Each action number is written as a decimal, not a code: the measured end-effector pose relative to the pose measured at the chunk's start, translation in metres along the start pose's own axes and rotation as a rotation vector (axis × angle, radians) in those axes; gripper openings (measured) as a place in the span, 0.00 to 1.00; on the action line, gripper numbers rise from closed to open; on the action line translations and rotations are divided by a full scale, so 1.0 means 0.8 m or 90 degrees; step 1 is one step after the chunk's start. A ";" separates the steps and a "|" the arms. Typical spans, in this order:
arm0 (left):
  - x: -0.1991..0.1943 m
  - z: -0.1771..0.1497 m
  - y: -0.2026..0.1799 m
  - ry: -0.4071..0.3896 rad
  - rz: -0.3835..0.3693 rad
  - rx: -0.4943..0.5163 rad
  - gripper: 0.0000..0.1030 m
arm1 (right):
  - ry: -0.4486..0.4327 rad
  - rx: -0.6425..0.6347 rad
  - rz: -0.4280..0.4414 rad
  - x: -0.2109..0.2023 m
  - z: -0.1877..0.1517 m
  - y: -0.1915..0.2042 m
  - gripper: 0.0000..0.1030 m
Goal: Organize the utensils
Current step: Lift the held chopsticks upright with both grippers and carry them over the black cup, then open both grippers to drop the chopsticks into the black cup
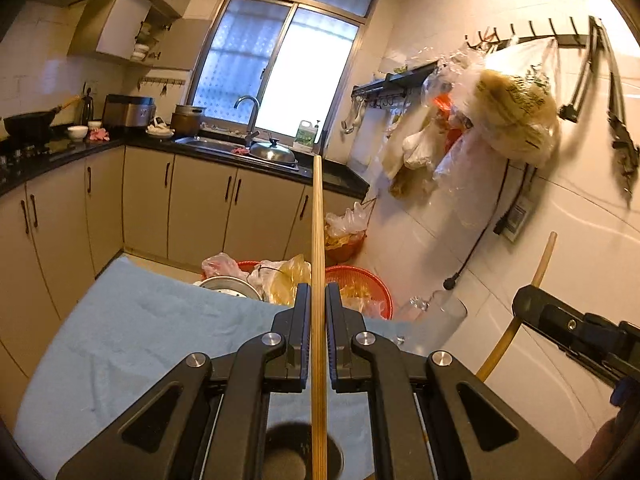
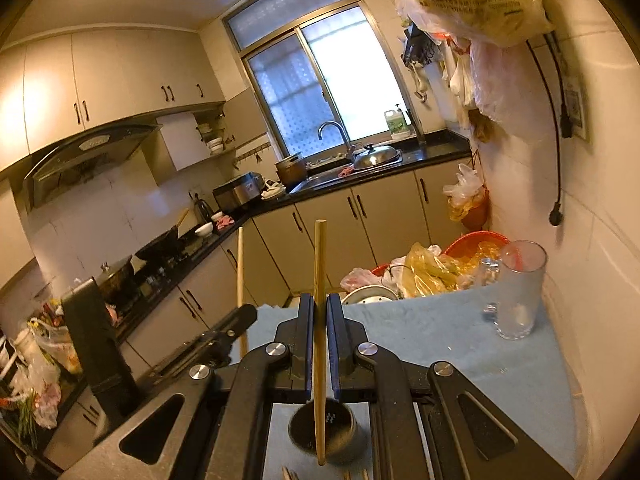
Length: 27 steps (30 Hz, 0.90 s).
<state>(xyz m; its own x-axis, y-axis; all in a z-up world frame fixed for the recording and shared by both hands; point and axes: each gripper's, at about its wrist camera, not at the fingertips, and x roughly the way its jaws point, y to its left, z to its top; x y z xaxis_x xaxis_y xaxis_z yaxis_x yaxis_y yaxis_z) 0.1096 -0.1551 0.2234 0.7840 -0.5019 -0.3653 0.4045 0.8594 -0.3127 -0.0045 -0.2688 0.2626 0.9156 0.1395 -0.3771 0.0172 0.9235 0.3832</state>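
My left gripper is shut on a long wooden chopstick that stands upright between its pads. Its lower end hangs over a dark round utensil holder on the blue towel. My right gripper is shut on a second chopstick, whose lower end reaches down in front of the same holder. In each wrist view the other gripper shows at the side with its own stick: the right gripper, the left gripper. A few more stick ends lie at the bottom edge.
A clear glass mug stands on the towel near the tiled wall on the right. Beyond the table's far edge are red baskets with plastic bags and a metal pot. Kitchen cabinets and a sink lie further off.
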 end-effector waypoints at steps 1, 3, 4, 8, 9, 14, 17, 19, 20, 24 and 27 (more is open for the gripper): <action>0.010 0.000 0.002 0.002 -0.005 -0.007 0.06 | -0.002 0.007 0.002 0.010 0.001 -0.003 0.07; 0.029 -0.002 0.006 0.005 -0.006 -0.015 0.06 | -0.006 0.015 0.001 0.020 0.000 -0.009 0.07; 0.038 -0.006 0.007 0.007 -0.003 -0.014 0.06 | -0.006 0.018 0.001 0.028 -0.001 -0.012 0.07; 0.068 -0.028 0.012 0.038 0.015 0.008 0.06 | 0.025 0.017 -0.011 0.058 -0.016 -0.020 0.07; 0.070 -0.035 0.014 0.043 0.022 0.015 0.06 | 0.037 0.015 -0.014 0.065 -0.022 -0.022 0.07; 0.076 -0.060 0.015 0.058 0.053 0.043 0.07 | 0.085 0.008 -0.021 0.086 -0.049 -0.028 0.07; 0.071 -0.064 0.017 0.062 0.059 0.046 0.13 | 0.099 0.011 -0.019 0.091 -0.058 -0.030 0.08; 0.063 -0.064 0.017 0.060 0.065 0.044 0.24 | 0.103 0.017 -0.015 0.089 -0.060 -0.031 0.09; 0.057 -0.064 0.018 0.055 0.068 0.043 0.29 | 0.105 0.020 -0.012 0.089 -0.060 -0.032 0.10; 0.028 -0.058 0.014 0.037 0.078 0.050 0.39 | 0.095 0.016 -0.022 0.076 -0.057 -0.027 0.33; 0.002 -0.054 0.013 0.032 0.091 0.054 0.43 | 0.089 0.016 -0.024 0.060 -0.054 -0.023 0.33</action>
<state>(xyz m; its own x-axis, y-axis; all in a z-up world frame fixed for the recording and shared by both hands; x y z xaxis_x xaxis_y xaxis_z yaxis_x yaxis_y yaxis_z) 0.0949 -0.1510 0.1820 0.8127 -0.3757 -0.4455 0.3296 0.9267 -0.1802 0.0215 -0.2638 0.2013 0.8494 0.1546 -0.5046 0.0626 0.9199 0.3872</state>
